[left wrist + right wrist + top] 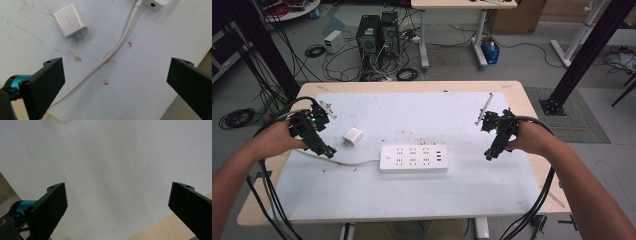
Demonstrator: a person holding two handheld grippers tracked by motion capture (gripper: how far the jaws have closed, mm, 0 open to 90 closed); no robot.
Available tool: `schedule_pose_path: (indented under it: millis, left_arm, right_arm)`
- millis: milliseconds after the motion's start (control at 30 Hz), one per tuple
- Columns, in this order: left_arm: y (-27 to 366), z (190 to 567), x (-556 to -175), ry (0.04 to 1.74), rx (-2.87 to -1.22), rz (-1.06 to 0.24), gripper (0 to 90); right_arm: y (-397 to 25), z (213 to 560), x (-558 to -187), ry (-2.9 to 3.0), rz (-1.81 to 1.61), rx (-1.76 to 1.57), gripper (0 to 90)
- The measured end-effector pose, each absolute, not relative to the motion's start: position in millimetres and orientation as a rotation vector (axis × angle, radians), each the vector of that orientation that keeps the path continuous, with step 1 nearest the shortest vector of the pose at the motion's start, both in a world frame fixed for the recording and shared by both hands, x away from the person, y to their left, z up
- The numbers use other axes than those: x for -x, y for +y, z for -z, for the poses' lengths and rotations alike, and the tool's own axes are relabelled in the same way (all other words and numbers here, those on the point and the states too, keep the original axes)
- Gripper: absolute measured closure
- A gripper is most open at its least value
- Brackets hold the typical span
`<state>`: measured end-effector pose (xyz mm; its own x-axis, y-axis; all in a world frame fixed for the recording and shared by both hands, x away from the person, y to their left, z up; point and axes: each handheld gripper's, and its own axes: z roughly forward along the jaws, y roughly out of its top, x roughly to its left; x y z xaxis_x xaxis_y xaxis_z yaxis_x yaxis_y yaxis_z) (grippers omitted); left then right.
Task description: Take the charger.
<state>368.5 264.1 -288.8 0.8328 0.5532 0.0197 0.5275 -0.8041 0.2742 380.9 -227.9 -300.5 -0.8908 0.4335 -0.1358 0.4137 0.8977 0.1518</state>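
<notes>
White mat [492, 175] covered the wooden table, cables on the floor behind. Small white plug-in charger [353, 136] lay beside white power strip [413, 158]. Left gripper [328, 151] and right gripper [488, 155] both gaped, empty.

Only the cord [110, 56] crosses bare mat [492, 180] beneath the left claw [115, 75].

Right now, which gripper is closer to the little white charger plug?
Left. The left gripper hovers just left of the charger plug; the right gripper is far across the table, beyond the power strip.
</notes>
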Motion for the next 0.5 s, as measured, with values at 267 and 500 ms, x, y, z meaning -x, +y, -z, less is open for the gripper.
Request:
schedule_pose_path:
  millis: [267, 500]
  left_arm:
    - [263.2, 288.4, -369.2, 0.882, -2.717, -0.165, 1.7]
    - [261.2, 295.3, -377.3, 1.005, -2.67, -0.196, 1.7]
  right_arm:
    - [-230.2, 299.1, -381.8, 2.892, -0.193, -0.672, 1.5]
    - [-232.4, 299.0, -381.7, 2.854, -0.197, -0.693, 1.5]
